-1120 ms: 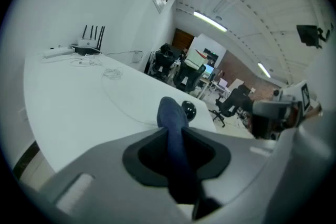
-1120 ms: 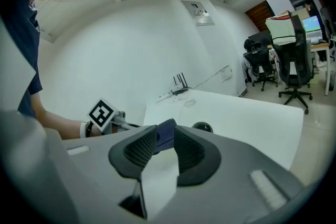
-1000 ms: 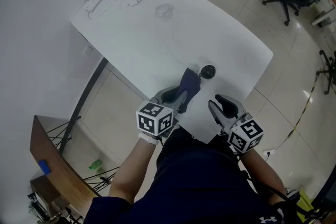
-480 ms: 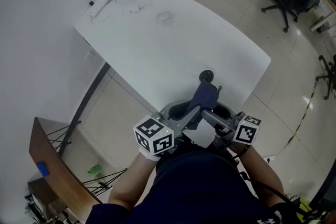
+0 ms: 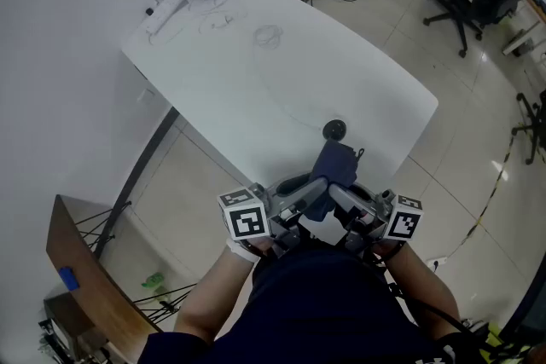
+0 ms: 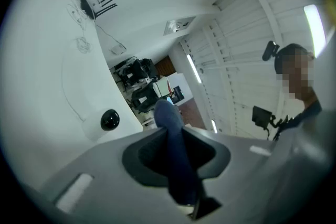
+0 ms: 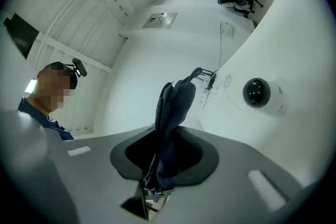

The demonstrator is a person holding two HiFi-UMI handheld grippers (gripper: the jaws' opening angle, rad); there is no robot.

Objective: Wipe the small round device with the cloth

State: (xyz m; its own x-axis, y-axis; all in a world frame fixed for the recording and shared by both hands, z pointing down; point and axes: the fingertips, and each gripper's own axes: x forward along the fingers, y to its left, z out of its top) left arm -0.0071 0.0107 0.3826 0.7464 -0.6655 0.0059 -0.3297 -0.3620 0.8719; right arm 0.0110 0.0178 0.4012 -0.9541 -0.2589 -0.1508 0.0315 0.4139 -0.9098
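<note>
Cloth (image 5: 334, 170) raised, long axis toward device (image 5: 333, 130)

Device (image 5: 334, 130) on table (image 5: 256, 72) nr edge; cloth (image 5: 335, 164) just before it.

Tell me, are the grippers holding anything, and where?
Both hold the dark blue soft cloth: left gripper and right gripper each pinch its near end. The right gripper's fingers have just been closing on it.
</note>
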